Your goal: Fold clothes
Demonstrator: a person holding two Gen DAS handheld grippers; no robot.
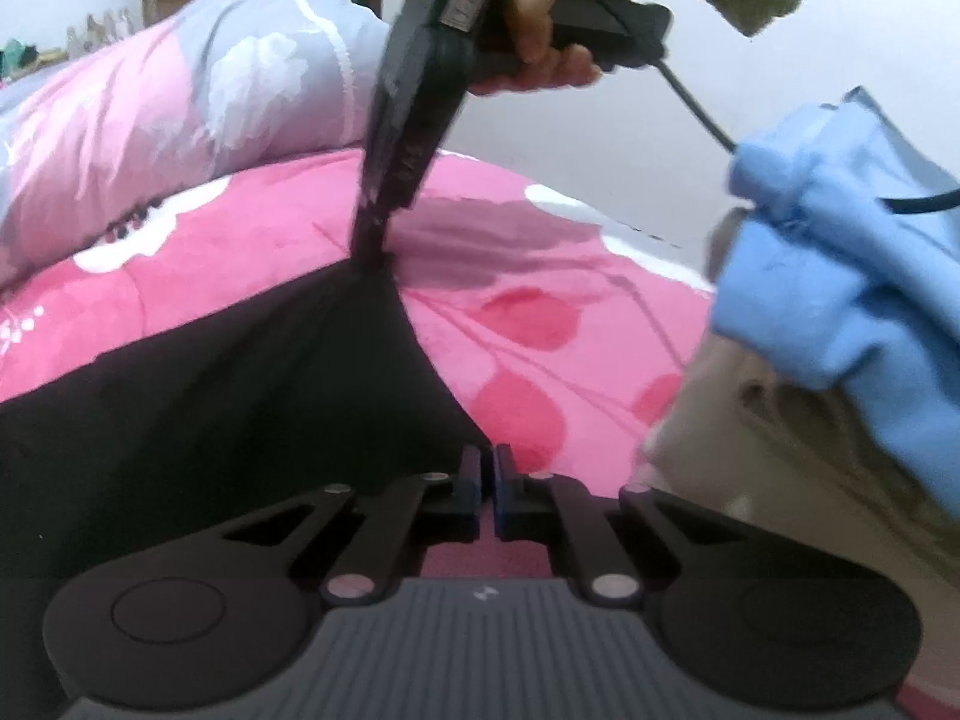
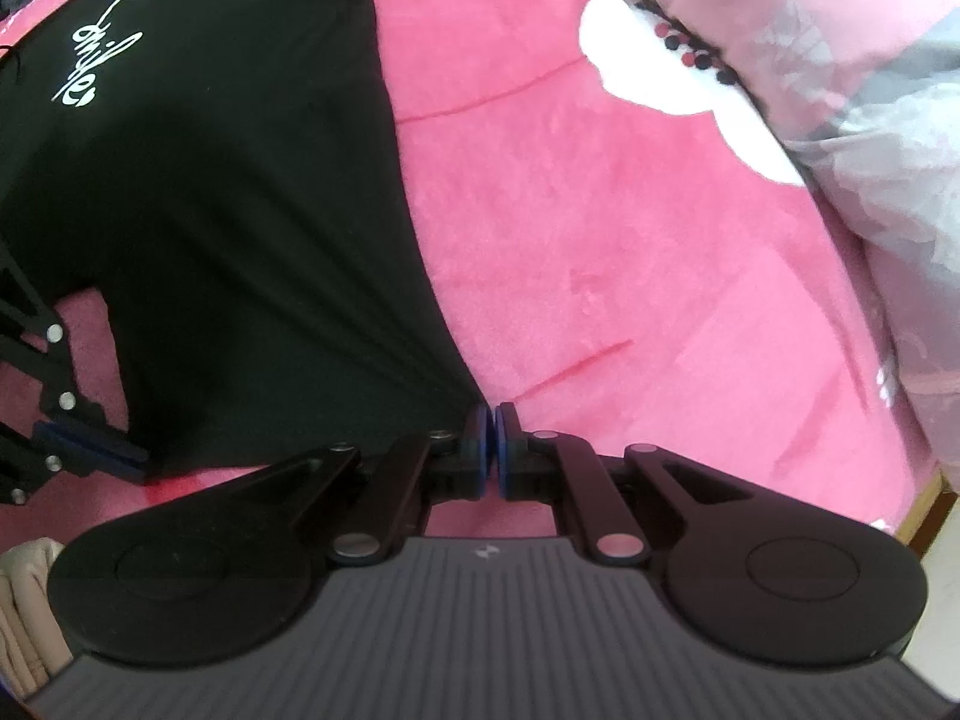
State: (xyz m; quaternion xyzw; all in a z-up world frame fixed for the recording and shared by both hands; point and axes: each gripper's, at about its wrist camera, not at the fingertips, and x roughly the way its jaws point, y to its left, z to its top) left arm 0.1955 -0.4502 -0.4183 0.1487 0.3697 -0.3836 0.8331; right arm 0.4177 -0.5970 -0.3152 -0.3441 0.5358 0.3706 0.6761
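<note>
A black T-shirt point(image 2: 240, 210) with white script lettering point(image 2: 78, 42) lies spread on the pink bed cover. My right gripper point(image 2: 493, 429) is shut on one bottom corner of the shirt, and the cloth pulls into folds toward its blue pads. In the left wrist view the same gripper point(image 1: 372, 249) comes down from above, held by a hand point(image 1: 540, 18), and pinches the black T-shirt point(image 1: 210, 408) into a raised peak. My left gripper point(image 1: 487, 471) is shut on the shirt's other bottom corner. That left gripper point(image 2: 129, 456) also shows at the left edge of the right wrist view.
A pink floral blanket point(image 2: 600, 240) covers the bed. A rolled pink and grey quilt point(image 1: 180, 114) lies along the far side. A light blue garment point(image 1: 840, 240) sits on a beige one point(image 1: 780, 450) at the right. The wooden bed edge point(image 2: 933, 507) shows low right.
</note>
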